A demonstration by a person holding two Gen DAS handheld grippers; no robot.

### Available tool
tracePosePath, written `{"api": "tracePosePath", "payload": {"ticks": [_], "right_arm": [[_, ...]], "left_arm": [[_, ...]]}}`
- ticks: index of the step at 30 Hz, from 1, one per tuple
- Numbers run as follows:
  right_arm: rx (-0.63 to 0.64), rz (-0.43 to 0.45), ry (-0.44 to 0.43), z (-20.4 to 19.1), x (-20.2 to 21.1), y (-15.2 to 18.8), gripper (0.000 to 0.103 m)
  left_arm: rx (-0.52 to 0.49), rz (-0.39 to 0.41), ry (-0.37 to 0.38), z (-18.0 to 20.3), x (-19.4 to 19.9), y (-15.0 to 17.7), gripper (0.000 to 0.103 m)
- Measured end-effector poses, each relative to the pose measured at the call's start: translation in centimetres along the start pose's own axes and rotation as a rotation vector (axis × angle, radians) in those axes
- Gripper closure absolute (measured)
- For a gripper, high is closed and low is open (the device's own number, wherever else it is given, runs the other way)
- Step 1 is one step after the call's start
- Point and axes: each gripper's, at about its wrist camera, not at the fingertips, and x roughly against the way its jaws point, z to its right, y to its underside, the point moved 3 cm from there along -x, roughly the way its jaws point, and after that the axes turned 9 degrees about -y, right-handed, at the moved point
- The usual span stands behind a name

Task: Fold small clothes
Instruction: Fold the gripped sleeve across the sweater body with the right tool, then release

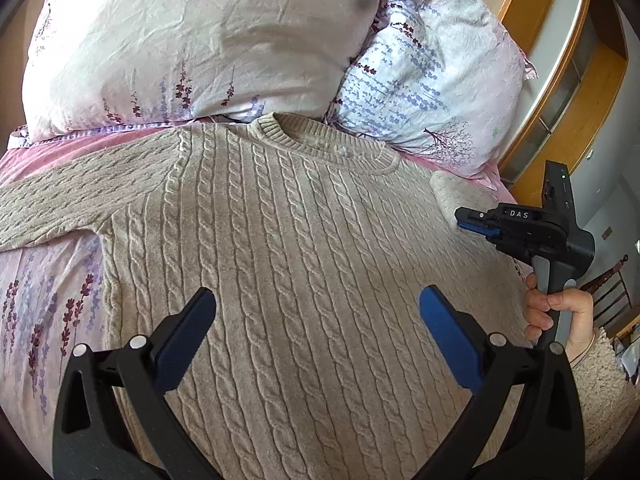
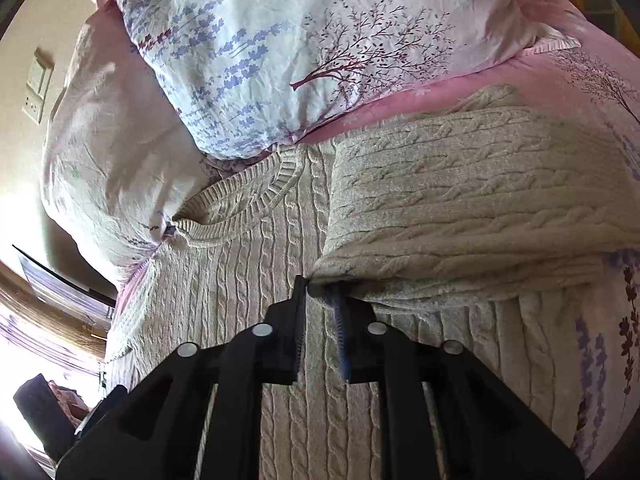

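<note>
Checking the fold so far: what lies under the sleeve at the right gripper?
The sleeve lies folded over the sweater body's cable-knit front. Whatever the body covers beneath is hidden; pink bedsheet shows beyond.

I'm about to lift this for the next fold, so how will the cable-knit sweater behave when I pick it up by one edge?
The sweater will probably go floppy and drape: its folded sleeve already sags in soft curves by the right claw. The thick cable knit looks fairly heavy, so it may stretch. Its fuzzy surface seems unlikely to slip.
</note>
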Motion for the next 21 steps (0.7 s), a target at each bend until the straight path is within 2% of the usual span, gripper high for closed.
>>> {"api": "tracePosePath", "payload": {"ticks": [1, 3, 8, 10, 14, 19, 21], "right_arm": [[-0.037, 0.020, -0.009, 0.6, 1.0, -0.4, 0.058], [-0.113, 0.068, -0.019, 2.1, 2.6, -1.1, 0.050], [-0.337, 0.160, -0.068, 6.5, 5.6, -2.3, 0.050], [-0.392, 0.207, -0.054, 7.9, 6.6, -2.6, 0.050], [-0.401, 0.276, 0.062, 9.0, 8.4, -3.2, 0.058], [-0.341, 0.296, 0.217, 9.5, 8.5, -4.6, 0.090], [-0.249, 0.313, 0.279, 7.9, 8.2, -5.6, 0.093]], "left_arm": [[0.008, -0.002, 0.014, 0.0, -0.1, -0.2, 0.002], [0.029, -0.001, 0.051, -0.1, -0.3, -1.0, 0.002], [0.048, -0.031, 0.105, 0.1, -1.6, -2.8, 0.002], [0.060, -0.052, 0.131, 0.1, -2.2, -3.3, 0.002], [0.123, -0.078, 0.160, -0.7, -3.2, -4.0, 0.002], [0.146, -0.059, 0.154, -2.0, -3.6, -4.4, 0.005], [0.163, -0.061, 0.164, -2.7, -3.8, -4.5, 0.010]]}}
